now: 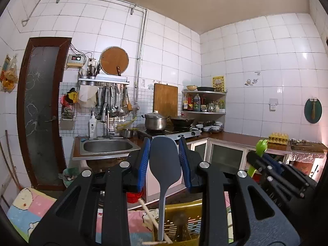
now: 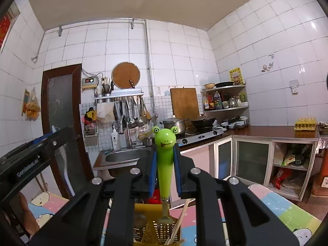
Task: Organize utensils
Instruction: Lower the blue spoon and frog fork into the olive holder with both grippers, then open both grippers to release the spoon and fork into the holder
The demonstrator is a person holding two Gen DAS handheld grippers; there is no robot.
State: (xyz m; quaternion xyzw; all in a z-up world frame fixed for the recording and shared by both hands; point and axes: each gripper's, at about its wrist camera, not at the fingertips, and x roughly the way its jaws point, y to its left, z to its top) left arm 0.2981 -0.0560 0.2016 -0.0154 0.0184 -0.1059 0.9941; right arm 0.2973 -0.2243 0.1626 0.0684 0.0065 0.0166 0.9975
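My left gripper (image 1: 164,144) is shut on a grey-blue spatula (image 1: 165,164), held upright with its broad head up between the blue pads. The handle hangs down at a yellow slotted utensil basket (image 1: 184,215). My right gripper (image 2: 165,149) is shut on a fork with a green frog handle (image 2: 165,155), frog face up. The fork's metal end (image 2: 164,219) dips into the same yellow basket (image 2: 147,229). Wooden chopsticks (image 2: 180,219) lean in the basket. In the left wrist view the right gripper (image 1: 272,170) shows at the right edge with the frog handle (image 1: 261,145).
The basket stands on a pastel cartoon-print cloth (image 2: 276,205). Beyond are a steel sink (image 1: 106,145), a stove with a pot (image 1: 155,121) and a wok (image 1: 182,121), a brown counter with an egg tray (image 1: 277,138), a rack of hanging ladles (image 1: 114,102), and a door (image 1: 41,110).
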